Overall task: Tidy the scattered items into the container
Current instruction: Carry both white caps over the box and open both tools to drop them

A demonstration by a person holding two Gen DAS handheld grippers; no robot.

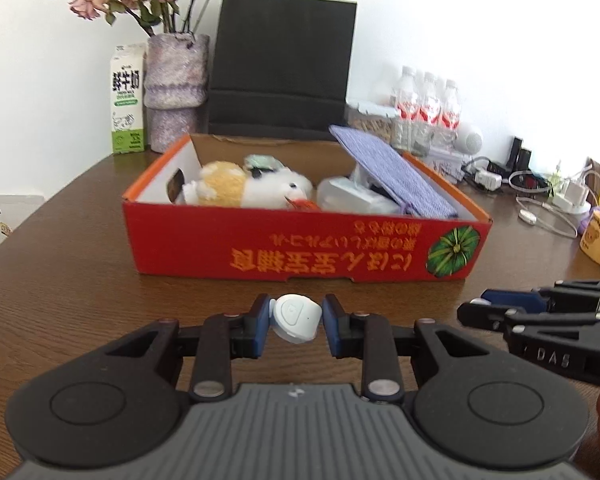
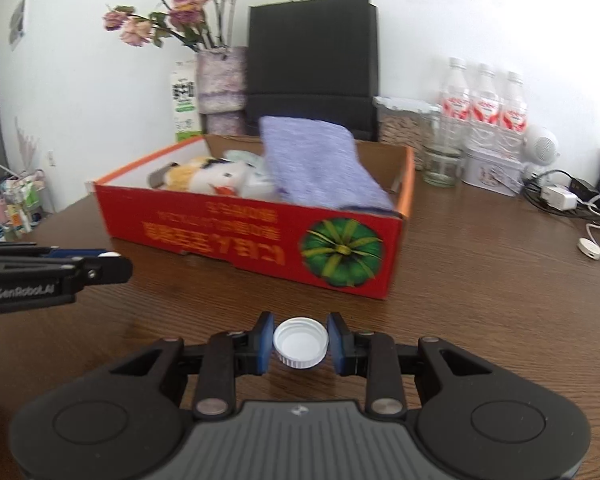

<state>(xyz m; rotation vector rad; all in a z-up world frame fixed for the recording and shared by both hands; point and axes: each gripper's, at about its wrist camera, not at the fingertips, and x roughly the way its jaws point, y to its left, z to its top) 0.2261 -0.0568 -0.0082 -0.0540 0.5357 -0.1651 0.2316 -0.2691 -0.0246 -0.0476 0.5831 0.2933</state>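
Bright, even daylight; heavy fisheye in both views.
White wall blown out, dark vignette at frame corners, tabletop edges bowed, red box print motion-blurred in right wrist view, shadows soft.

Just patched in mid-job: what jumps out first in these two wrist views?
The red cardboard box mid-table, already holding a white-and-tan plush toy and a purple knitted cloth. Nearer, the left gripper pinches a small white plastic gadget, and the right gripper a white bottle cap.
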